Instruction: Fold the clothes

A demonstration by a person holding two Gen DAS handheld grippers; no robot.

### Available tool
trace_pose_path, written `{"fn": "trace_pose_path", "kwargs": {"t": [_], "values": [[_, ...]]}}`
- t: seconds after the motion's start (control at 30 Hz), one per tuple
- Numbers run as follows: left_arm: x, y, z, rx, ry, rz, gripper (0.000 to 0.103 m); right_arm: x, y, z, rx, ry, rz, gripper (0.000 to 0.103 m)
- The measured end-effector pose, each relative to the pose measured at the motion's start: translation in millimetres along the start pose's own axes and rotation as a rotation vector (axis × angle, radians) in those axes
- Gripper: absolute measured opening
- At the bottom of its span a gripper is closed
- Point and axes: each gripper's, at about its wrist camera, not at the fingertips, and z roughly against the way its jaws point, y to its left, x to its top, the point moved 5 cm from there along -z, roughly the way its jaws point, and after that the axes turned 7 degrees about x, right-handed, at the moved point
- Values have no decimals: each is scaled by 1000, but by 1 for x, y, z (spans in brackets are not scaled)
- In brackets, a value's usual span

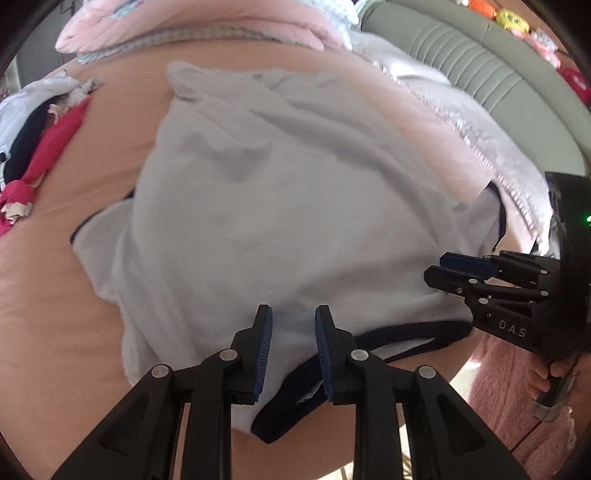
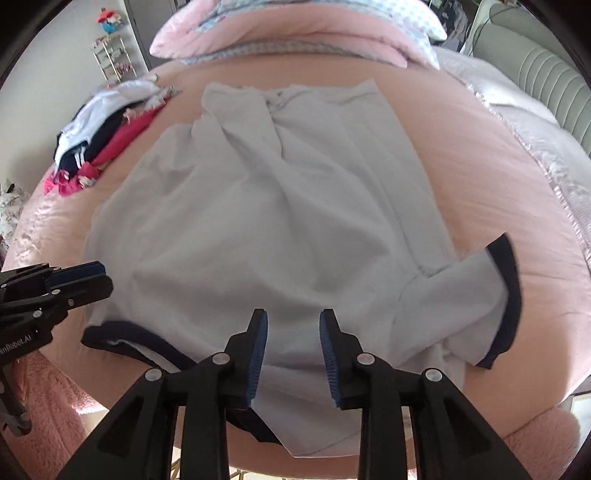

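Room: I am looking across a bed (image 2: 461, 155) with a peach-pink cover; every place below is given relative to the white shirt spread on it. Folded pink bedding (image 2: 295, 33) lies beyond the shirt's far edge, and a grey-green padded headboard (image 1: 480, 70) curves past its right side.

Shirt: a pale, almost white T-shirt (image 2: 280, 206) with navy trim lies roughly flat in the middle of the bed, its far hem away from me and its collar end nearest me. Soft ridges and creases run along its length.

Clothes heap: a mixed pile (image 2: 99, 140) of white, navy and bright pink garments sits off the shirt's far left corner, well apart from it.

Sleeve: the right short sleeve (image 2: 476, 306), edged in navy, sticks out to the side.

Collar: the navy neckline band (image 1: 402, 334) curls at the near edge, partly hanging toward the bed's rim.

Left gripper: my left gripper (image 1: 293, 350) hovers over the collar end, fingers moderately apart with nothing between them.

Right gripper: my right gripper (image 2: 293, 350) hovers over the near right shoulder area, fingers likewise parted and empty.

Handling, my judgement: the cloth looks thin, light and limp; it will drape and wrinkle, not hold shape, and may slide on the smooth cover.

Where to take hold, my judgement: pinch at the stitched shoulder seams or the banded edges, where the fabric is doubled.
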Motion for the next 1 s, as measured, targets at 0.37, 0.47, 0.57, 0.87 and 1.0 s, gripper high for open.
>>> {"fn": "trace_pose_path", "kwargs": {"t": [0.37,0.47,0.57,0.87,1.0], "values": [[-21,-3,11,-14,-6,-47,45,-48,-21,39,0,0,11,29],[-4,-2,29,-3,-87,-58,59,-20,-13,53,-25,-93,55,30],[20,-12,5,3,-61,-80,76,6,-3,49,-32,-131,79,38],[-26,0,-25,170,-21,-141,76,-36,-12,-1,27,-39,34,39],[-32,-3,-19,168,-43,-147,76,-41,-12,13,19,-70,38,38]]}}
